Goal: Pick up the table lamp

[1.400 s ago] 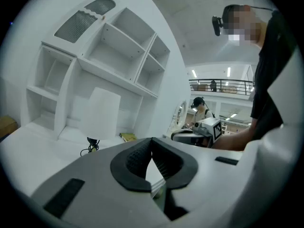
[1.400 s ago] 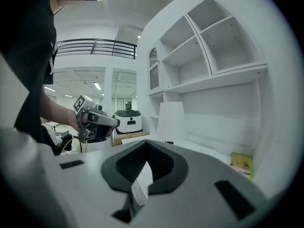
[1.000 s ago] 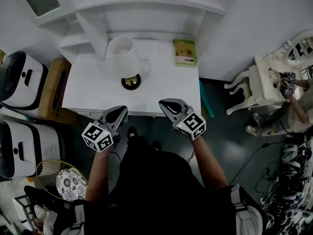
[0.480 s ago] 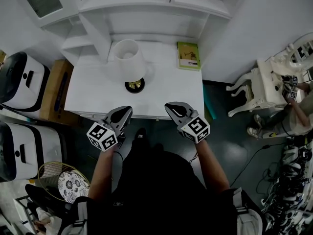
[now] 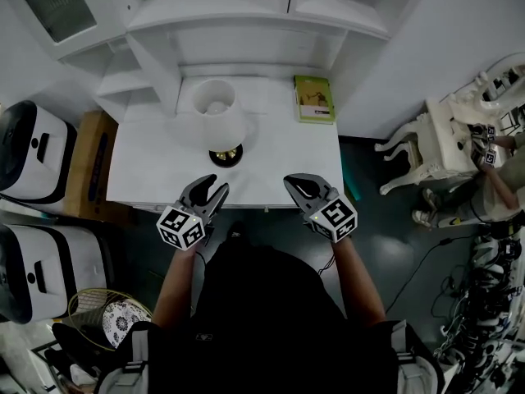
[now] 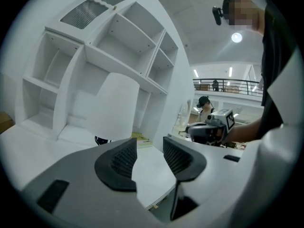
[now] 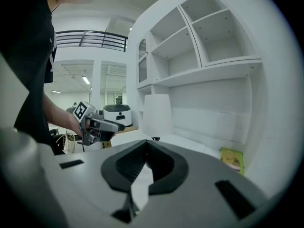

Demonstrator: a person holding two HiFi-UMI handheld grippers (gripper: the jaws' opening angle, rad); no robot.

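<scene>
Lamp (image 5: 220, 121) upright on the white desk (image 5: 156, 167), untouched.
It stands just ahead of the left hand-held gripper (image 5: 215, 190) and ahead and to the left of the right hand-held gripper (image 5: 297, 184), clear of both, which hover at the desk's near edge. The left jaws are opening with nothing between them. The right jaws are closed and empty. A green book (image 5: 313, 98) lies well ahead of the right one.
</scene>
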